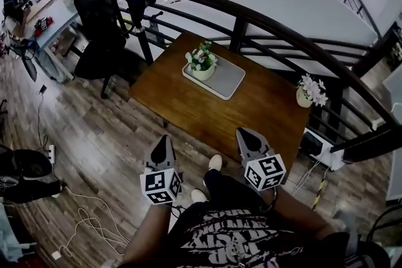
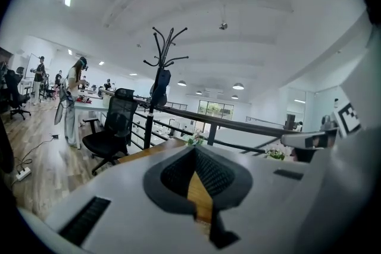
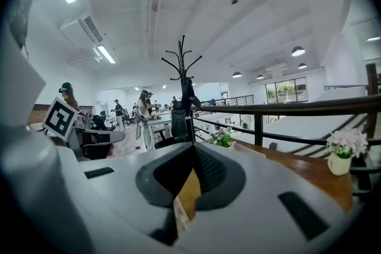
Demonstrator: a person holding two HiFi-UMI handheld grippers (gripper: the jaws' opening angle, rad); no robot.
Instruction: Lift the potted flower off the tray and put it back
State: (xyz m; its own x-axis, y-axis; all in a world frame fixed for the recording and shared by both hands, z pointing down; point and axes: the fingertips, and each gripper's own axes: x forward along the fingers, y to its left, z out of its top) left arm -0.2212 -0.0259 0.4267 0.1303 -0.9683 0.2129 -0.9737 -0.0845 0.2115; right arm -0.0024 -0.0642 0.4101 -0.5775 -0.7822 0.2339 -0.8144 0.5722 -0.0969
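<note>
My left claw (image 1: 162, 142) and right claw (image 1: 247, 137) are shut and empty, well back from the tray (image 1: 229, 80); its potted flower (image 1: 202, 63) waits there for lifting.

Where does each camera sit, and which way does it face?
Head view: on the head, steeply down at the table; left gripper, right gripper, legs show.
Left gripper view: on that gripper, along its shut jaws toward the railing.
Right gripper view: on that gripper, along its shut jaws likewise.
All share the potted flower.
</note>
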